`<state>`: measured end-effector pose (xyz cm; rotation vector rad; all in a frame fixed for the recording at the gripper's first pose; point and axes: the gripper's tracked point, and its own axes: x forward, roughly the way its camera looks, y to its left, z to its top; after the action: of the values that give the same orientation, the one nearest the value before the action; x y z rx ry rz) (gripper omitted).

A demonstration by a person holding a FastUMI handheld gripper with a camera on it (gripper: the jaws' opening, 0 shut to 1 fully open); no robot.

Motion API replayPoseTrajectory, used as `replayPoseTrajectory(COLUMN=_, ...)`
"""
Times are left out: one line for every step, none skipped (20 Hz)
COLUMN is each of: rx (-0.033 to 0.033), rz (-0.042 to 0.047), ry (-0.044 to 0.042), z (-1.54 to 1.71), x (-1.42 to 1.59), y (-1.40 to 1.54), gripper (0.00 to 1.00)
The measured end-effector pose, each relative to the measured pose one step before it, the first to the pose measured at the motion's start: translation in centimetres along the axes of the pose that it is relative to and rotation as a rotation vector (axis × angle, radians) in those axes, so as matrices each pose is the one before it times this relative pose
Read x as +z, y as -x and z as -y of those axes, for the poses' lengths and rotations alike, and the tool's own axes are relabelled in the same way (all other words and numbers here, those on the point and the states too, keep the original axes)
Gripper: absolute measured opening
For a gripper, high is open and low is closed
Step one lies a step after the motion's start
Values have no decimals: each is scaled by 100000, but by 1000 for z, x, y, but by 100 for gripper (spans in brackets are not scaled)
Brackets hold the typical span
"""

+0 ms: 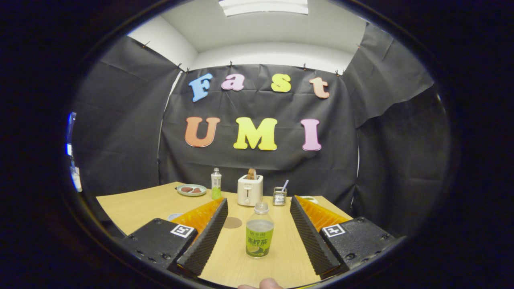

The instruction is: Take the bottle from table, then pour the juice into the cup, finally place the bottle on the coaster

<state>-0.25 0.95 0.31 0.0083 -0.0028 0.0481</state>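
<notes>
We judge the task barely begun: our gripper stands wide open, touching nothing, with the small clear plastic bottle with a green label upright on the pale wooden tabletop between its ribbed fingers. The flat round brown coaster waits just beyond; grasping, pouring and placing remain.

On the pale wooden counter, a clear plastic bottle with a green label stands upright between the wide-apart fingers of the tool, touching neither. A round brown coaster lies just left of it. Farther back, left to right: a grey plate, a second small bottle, a cream toaster and a metal mesh holder.
</notes>
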Motion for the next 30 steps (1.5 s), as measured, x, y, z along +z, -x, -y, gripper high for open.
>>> replayPoseTrajectory(rx=341, rz=-75, ry=134, z=-64, x=-38, y=16, gripper=100)
replayPoseTrajectory(rx=327, rz=-259, ry=44, z=-25, x=-197, y=23, gripper=100)
replayPoseTrajectory(rx=527, rz=-274, ry=-62, z=-36, x=-25, y=-11, gripper=100)
replayPoseTrajectory(rx=406, rz=22, ry=-450, z=-17, x=-91, y=-6, gripper=100)
replayPoseTrajectory(rx=581, rz=-401, ry=-367, z=41, x=18, y=-9, gripper=100)
replayPoseTrajectory(rx=693, rz=-443, ry=-236, z=27, x=-240, y=-9, gripper=100)
replayPoseTrajectory(rx=445, rz=-780, ry=-15, z=120, x=-245, y=-42, gripper=100)
replayPoseTrajectory(rx=558, rz=-737, ry=324, z=104, x=-256, y=43, gripper=100)
replayPoseTrajectory(rx=772, rz=-225, ry=137, z=1, x=-149, y=-26, gripper=100)
replayPoseTrajectory(rx=909, rz=-439, ry=13, z=-41, x=-162, y=-83, gripper=100)
replayPoseTrajectory(rx=396, rz=-820, ry=-184, z=53, x=-285, y=-55, gripper=100)
replayPoseTrajectory(rx=530, rz=-1263, ry=-108, z=206, x=-638, y=-78, gripper=100)
replayPoseTrajectory(rx=639, rz=-1035, ry=-222, z=33, x=-486, y=-126, gripper=100)
replayPoseTrajectory(rx=255, rz=-612, ry=-342, z=107, x=-486, y=-248, gripper=100)
replayPoseTrajectory(rx=-280, rz=-780, ry=-210, z=182, x=-585, y=-265, gripper=100)
replayPoseTrajectory(rx=-323, rz=-816, ry=-330, z=189, x=-814, y=-380, gripper=100)
replayPoseTrajectory(rx=-808, rz=-286, ry=-1307, z=300, x=-705, y=-410, gripper=100)
replayPoseTrajectory(rx=-604, rz=-88, ry=-1824, z=281, x=-615, y=-356, gripper=100)
replayPoseTrajectory(rx=-371, rz=-533, ry=-1886, z=56, x=-735, y=-589, gripper=100)
replayPoseTrajectory(rx=-584, rz=-1435, ry=-1929, z=243, x=-991, y=-556, gripper=100)
replayPoseTrajectory(rx=-1016, rz=-1128, ry=-1659, z=363, x=-788, y=-653, gripper=100)
replayPoseTrajectory(rx=-1143, rz=-813, ry=-1415, z=291, x=-555, y=-591, gripper=100)
replayPoseTrajectory(rx=-708, rz=-507, ry=-919, z=199, x=-409, y=-586, gripper=100)
replayPoseTrajectory(rx=-558, rz=-805, ry=-140, z=34, x=-598, y=-526, gripper=100)
replayPoseTrajectory(rx=-162, rz=-1256, ry=765, z=11, x=-518, y=-487, gripper=100)
replayPoseTrajectory(rx=32, rz=-869, ry=867, z=-96, x=-404, y=-433, gripper=100)
replayPoseTrajectory(rx=3, rz=-867, ry=464, z=-49, x=-228, y=-376, gripper=100)
replayPoseTrajectory(rx=-383, rz=-1203, ry=146, z=122, x=-367, y=-362, gripper=100)
replayPoseTrajectory(rx=-214, rz=-1263, ry=-386, z=74, x=-284, y=-475, gripper=100)
replayPoseTrajectory(rx=151, rz=-815, ry=-539, z=-123, x=-129, y=-374, gripper=100)
